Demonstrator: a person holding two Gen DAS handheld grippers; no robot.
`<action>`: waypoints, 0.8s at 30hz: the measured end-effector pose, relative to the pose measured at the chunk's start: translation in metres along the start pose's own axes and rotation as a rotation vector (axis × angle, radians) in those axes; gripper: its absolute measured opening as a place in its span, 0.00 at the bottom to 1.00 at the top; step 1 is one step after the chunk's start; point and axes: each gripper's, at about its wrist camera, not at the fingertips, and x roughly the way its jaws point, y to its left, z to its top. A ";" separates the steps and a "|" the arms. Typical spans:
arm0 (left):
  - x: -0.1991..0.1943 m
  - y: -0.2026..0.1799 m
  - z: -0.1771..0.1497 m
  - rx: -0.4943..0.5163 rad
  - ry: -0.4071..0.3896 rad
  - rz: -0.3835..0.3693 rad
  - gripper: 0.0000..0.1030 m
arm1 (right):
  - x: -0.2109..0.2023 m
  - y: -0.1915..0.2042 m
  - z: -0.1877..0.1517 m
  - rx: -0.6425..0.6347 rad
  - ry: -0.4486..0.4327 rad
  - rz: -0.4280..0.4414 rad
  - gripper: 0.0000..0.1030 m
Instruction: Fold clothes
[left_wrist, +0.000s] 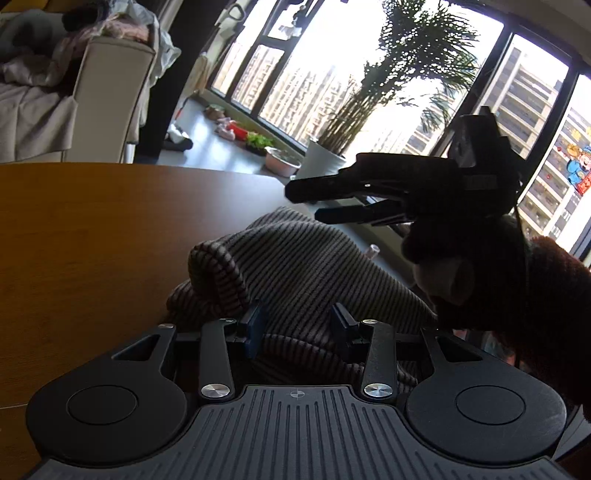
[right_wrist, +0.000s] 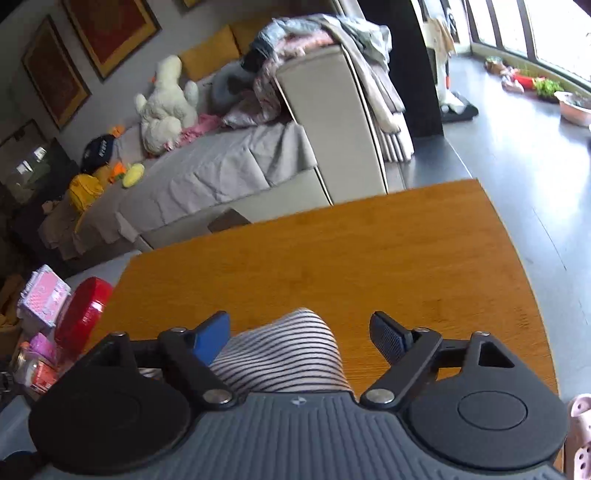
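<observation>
Striped knit garment (left_wrist: 295, 266) lying bunched on the wooden surface (left_wrist: 92, 229), being pinched by the left tool (left_wrist: 301, 328) while the right tool (right_wrist: 301, 339), straddling cloth with jaws apart, needing closing before folding over.

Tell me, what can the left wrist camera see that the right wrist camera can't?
Only the left wrist view shows the big windows, the palm plant, and the right gripper seen from outside, its jaws apart and empty above the cloth.

Only the right wrist view shows the white plush toy, the framed pictures and the red container.

Both show the striped garment on the wooden table, and the sofa piled with clothes. The left gripper is shut on the striped garment.
</observation>
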 end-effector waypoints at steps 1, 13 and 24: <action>-0.001 0.001 0.000 0.001 0.001 0.002 0.42 | 0.011 0.002 -0.003 -0.001 0.039 -0.001 0.51; 0.003 0.002 0.000 0.004 -0.004 -0.014 0.43 | -0.015 0.008 -0.043 -0.123 -0.098 -0.125 0.48; -0.049 0.003 -0.018 -0.122 0.021 -0.021 0.60 | -0.085 0.005 -0.086 -0.101 -0.171 -0.059 0.69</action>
